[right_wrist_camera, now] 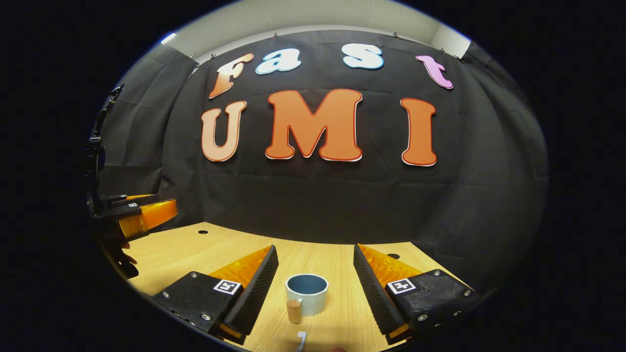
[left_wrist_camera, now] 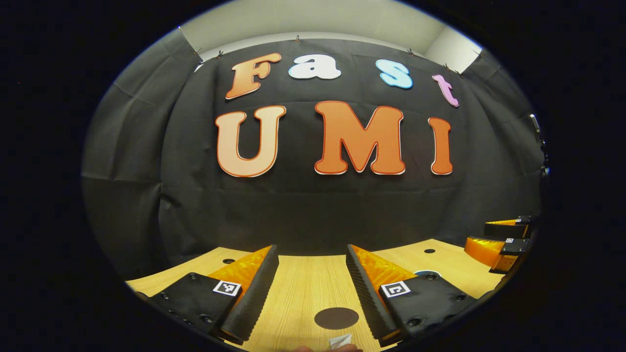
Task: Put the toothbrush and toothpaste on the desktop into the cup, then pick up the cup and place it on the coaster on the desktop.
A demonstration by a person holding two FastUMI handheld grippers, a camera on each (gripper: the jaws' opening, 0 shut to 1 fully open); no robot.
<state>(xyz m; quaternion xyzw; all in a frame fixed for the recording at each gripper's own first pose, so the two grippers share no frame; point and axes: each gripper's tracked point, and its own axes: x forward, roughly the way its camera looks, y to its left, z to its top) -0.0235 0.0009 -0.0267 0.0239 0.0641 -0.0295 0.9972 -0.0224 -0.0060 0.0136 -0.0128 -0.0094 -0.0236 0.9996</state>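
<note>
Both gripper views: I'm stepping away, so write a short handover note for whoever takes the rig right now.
Left tool: open, holding nothing, hovering over the desktop. The dark round coaster lies just ahead of it, bare. A small white object at the view's bottom edge is too cropped to name.

Right tool: open, holding nothing. The cup stands upright on the desktop between its fingers, untouched, with a wooden handle toward the camera. It looks empty from here.

Done: nothing yet.
Left: toothbrush and toothpaste into the cup, then the cup onto the coaster. A white tip shows below the cup; I cannot tell what it is.
</note>
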